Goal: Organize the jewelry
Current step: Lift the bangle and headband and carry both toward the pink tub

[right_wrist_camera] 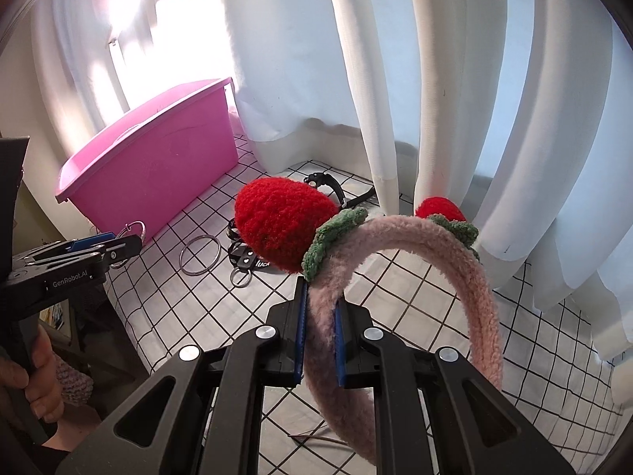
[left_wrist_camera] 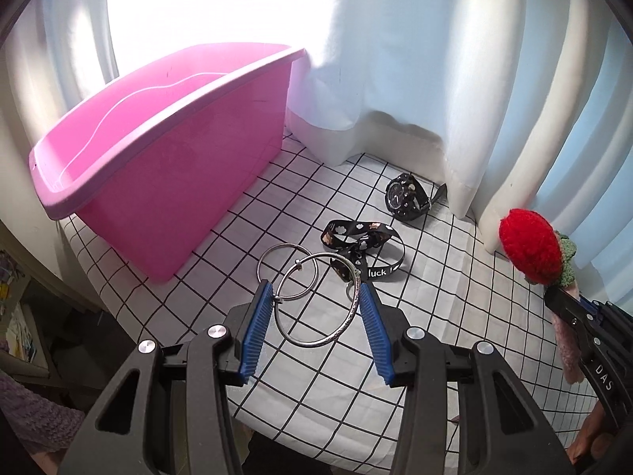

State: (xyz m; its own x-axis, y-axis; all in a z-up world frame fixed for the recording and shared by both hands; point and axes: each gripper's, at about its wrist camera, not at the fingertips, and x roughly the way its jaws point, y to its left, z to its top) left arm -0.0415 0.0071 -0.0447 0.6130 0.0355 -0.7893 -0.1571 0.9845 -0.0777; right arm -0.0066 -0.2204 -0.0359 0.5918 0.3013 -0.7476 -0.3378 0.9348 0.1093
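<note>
Over at the far left, a pink plastic bin is sitting on a white tablecloth with a black grid, its open top facing up and white curtains hanging behind it. Just right of the bin's near corner, a plain metal ring is lying flat on the cloth. Overlapping it in the left wrist view, a silver bangle is hanging in the air between the blue pads of the left gripper; the jaws are standing partly apart and pressing on the bangle's two sides, so they are gripping it clear of the cloth. Beyond the bangle, a black printed strap is lying looped on the cloth, and further back, near the curtain hem, a black wristwatch is resting on its side. Moving right, the right gripper is holding a fuzzy pink headband, its jaws nearly closed and squeezing the band near one end. The headband is arching up and to the right above the cloth, carrying two red knitted strawberries with green leaves. At the left edge of the right wrist view, a hand is gripping the left gripper's handle.
</note>
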